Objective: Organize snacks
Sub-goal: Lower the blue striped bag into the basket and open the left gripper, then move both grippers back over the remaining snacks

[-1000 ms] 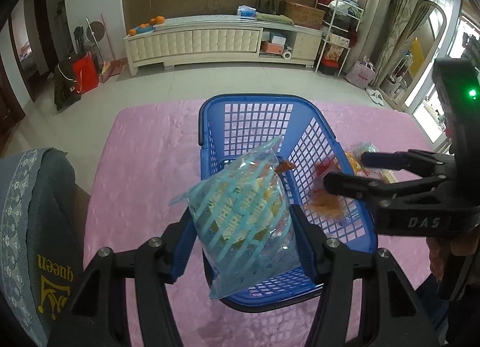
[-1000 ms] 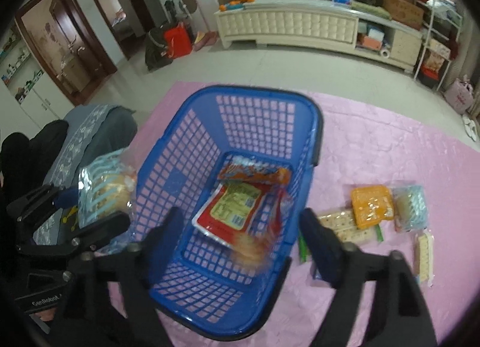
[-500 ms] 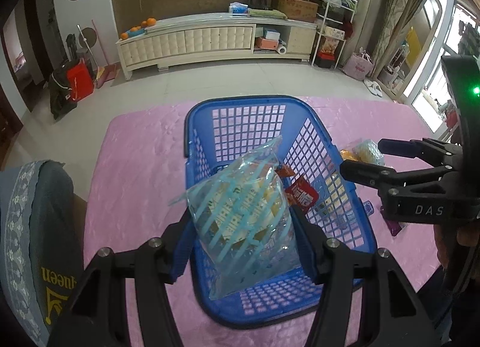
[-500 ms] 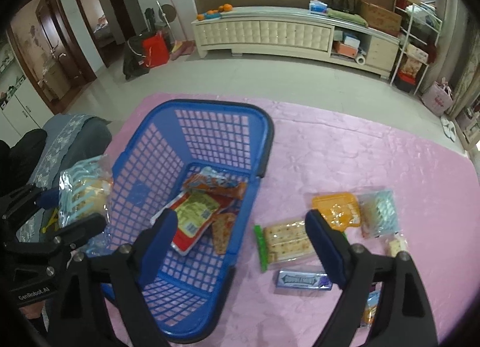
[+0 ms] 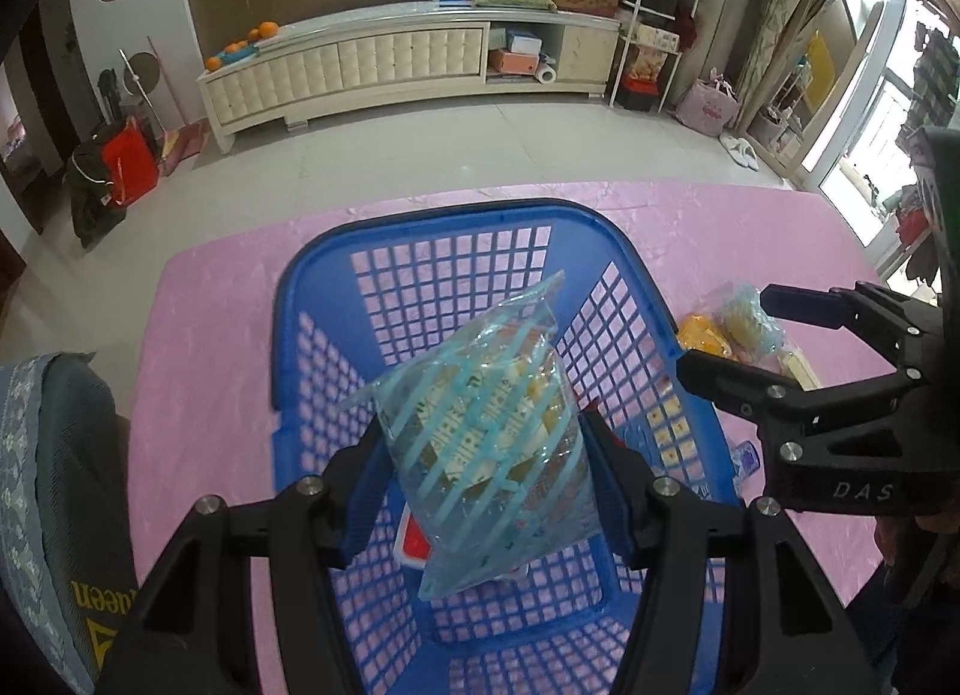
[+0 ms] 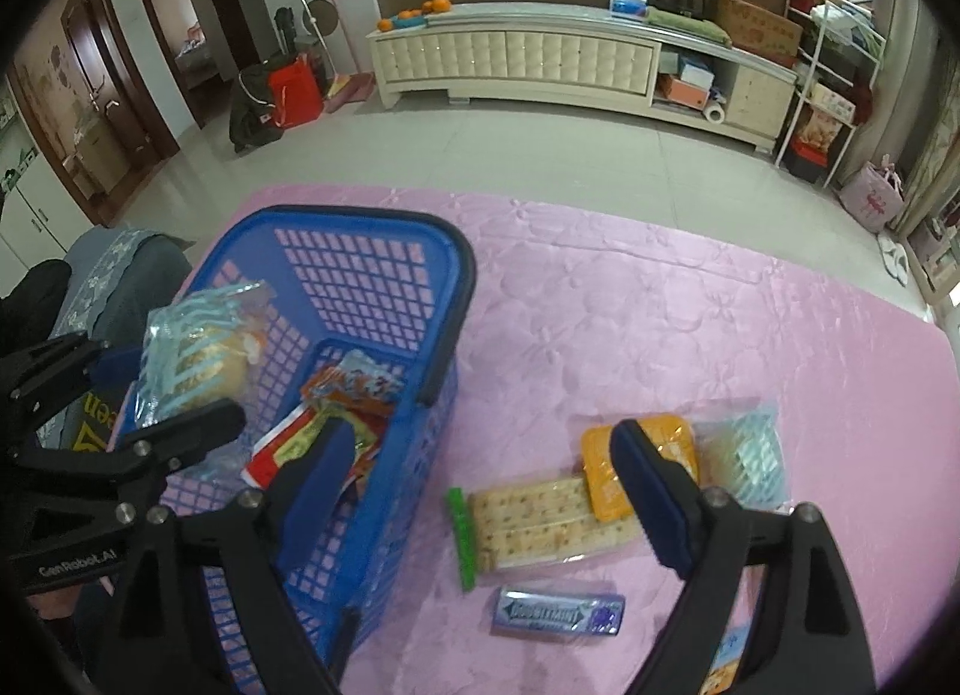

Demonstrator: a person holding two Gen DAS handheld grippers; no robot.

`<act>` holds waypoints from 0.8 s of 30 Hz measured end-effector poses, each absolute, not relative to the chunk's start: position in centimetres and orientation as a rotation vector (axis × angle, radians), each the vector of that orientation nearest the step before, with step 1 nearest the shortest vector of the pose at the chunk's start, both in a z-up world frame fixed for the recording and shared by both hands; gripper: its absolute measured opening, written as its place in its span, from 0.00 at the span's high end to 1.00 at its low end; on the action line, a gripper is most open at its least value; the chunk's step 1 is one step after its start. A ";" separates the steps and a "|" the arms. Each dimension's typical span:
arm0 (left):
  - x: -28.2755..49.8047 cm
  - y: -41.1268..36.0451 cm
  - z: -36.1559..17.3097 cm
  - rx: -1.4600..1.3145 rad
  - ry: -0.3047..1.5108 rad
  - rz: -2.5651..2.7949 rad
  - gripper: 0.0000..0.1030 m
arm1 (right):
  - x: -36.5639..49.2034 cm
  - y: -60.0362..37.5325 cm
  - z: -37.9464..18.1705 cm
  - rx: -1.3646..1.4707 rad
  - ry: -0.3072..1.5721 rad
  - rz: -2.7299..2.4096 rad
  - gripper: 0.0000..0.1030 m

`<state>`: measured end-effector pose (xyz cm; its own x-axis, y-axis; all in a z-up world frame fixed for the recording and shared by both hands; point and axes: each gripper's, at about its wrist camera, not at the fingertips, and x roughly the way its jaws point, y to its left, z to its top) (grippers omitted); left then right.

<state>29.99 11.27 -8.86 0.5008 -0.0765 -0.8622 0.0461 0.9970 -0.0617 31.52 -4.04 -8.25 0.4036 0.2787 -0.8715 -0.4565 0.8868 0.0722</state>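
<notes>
My left gripper [image 5: 486, 485] is shut on a clear bag with light-blue stripes [image 5: 492, 443] that holds pale cakes. It hangs tilted above the blue mesh basket [image 5: 456, 215]. In the right wrist view the same bag [image 6: 198, 353] sits at the basket's [image 6: 360, 221] left side, with a red packet [image 6: 300, 437] and an orange packet [image 6: 354, 383] lying inside. My right gripper [image 6: 480, 455] is open and empty, above the pink cloth beside the basket's right wall. Under it lie a cracker pack [image 6: 540, 521], an orange packet [image 6: 600, 473], a blue-striped packet [image 6: 750, 455] and a gum pack [image 6: 558, 617].
The pink tablecloth [image 6: 660, 323] runs far to the right and ends at a far edge against the tiled floor. A grey cushioned seat [image 5: 54, 485] with yellow lettering stands close on the left. Another small packet [image 6: 726, 659] shows at the bottom right.
A reddish snack that was blurred between the right fingers now lies in the basket. The right gripper moved right, over the loose snacks. The left gripper carried its bag further over the basket.
</notes>
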 end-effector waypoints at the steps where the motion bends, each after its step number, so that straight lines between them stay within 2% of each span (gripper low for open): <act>1: 30.4 11.2 -9.0 -0.027 1.049 -0.073 0.44 | 31.8 -4.1 -8.3 -0.190 1.060 0.469 0.13; 11: 33.4 11.1 -9.4 -0.047 1.068 -0.061 0.42 | 33.0 -5.4 -8.5 -0.161 1.043 0.447 0.13; 12: 33.5 11.0 -9.1 -0.043 1.055 -0.056 0.38 | 32.9 -5.8 -8.4 -0.157 1.042 0.443 0.13; 13: 33.5 10.9 -9.0 -0.035 1.052 -0.056 0.29 | 32.9 -5.9 -8.3 -0.158 1.043 0.438 0.13; 15: 33.2 10.7 -8.5 -0.014 1.045 -0.031 0.22 | 32.5 -6.6 -8.0 -0.163 1.047 0.429 0.13; 24: 29.4 8.1 -5.5 0.036 1.020 -0.072 0.22 | 29.6 -9.9 -5.5 -0.091 1.050 0.418 0.13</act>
